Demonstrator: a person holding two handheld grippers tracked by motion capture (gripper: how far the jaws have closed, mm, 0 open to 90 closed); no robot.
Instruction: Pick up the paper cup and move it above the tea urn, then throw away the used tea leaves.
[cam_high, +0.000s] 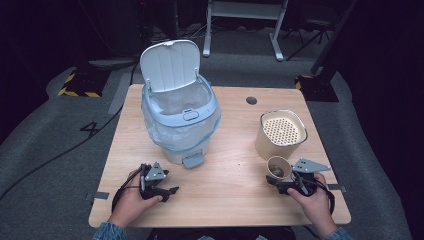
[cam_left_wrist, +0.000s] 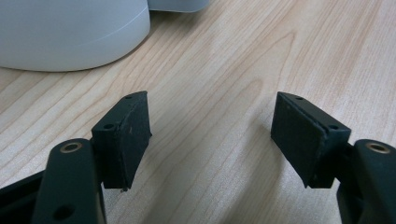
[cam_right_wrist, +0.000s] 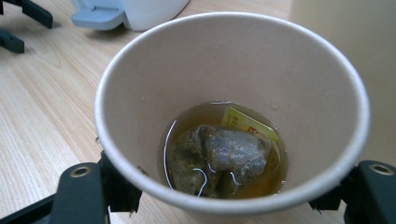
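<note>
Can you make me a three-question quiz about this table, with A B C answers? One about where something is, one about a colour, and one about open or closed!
1. Where is the paper cup?
A. Between the jaws of the right gripper
B. Inside the bin
C. On the floor

2. What colour is the bin's lid?
A. Red
B. White
C. Black

3. How is the left gripper?
A. Shut on a spoon
B. Shut on the cup
C. Open, holding nothing

Answers:
1 A, the right gripper view shows the cup, with a wet tea bag inside, between its jaws.
2 B, the raised lid looks white in the high view.
3 C, bare table shows between its spread jaws.
</note>
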